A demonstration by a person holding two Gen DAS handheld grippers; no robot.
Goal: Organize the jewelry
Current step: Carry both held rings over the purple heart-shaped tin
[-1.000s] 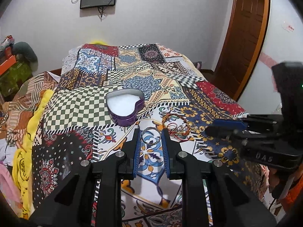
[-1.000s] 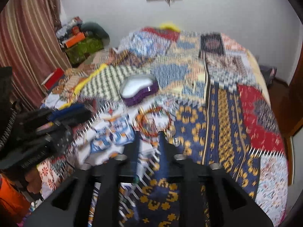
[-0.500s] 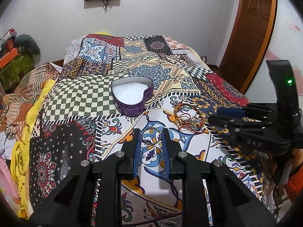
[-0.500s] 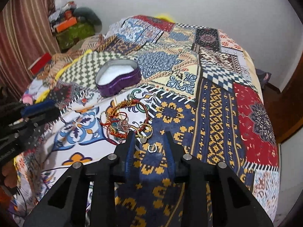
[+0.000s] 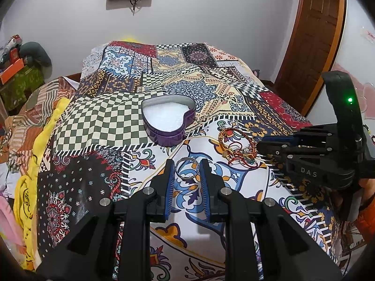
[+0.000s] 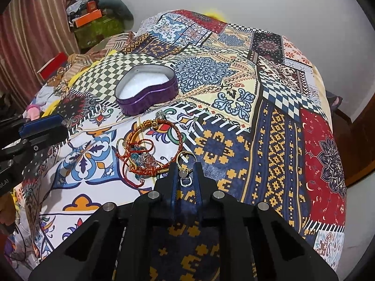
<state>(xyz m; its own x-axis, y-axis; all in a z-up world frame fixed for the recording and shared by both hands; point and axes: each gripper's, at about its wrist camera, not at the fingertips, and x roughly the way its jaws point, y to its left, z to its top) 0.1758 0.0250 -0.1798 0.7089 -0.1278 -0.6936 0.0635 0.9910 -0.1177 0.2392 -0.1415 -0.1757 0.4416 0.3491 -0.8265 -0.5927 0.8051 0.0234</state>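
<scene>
**Desk:** Two grippers, two rings. What's new in the left wrist view?

**Photographer:** Little has changed. The left gripper (image 5: pixel 187 167) has sunk slightly toward the bedspread (image 5: pixel 98 121). Its fingers stay clamped on a silver ring (image 5: pixel 186 177) above the near-middle of the bed, short of the purple heart-shaped tin (image 5: pixel 164 138). The ring's hole faces up and a little toward the camera. Being round, the band has no real long axis. The right gripper (image 5: pixel 259 145) reaches in from the right edge, its tips at the pile of bangles (image 5: pixel 236 140).

**Desk:** And the right wrist view?

**Photographer:** That's where the change is. The right gripper (image 6: pixel 186 166) had its fingers apart a second ago, and they have now come together on a small ring (image 6: pixel 183 182). It sits on the blue-and-gold patch toward the bed's near edge, just right of the pile. Its long axis appears to run along the fingers, with the setting toward the tips and the loop toward the camera. A gold ring (image 6: pixel 179 158) lies just past the tips. The tin sits open mid-bed and looks empty.

**Desk:** What does it mean for the task?

**Photographer:** Probably both pieces are gripped and ready for the tin.
</scene>
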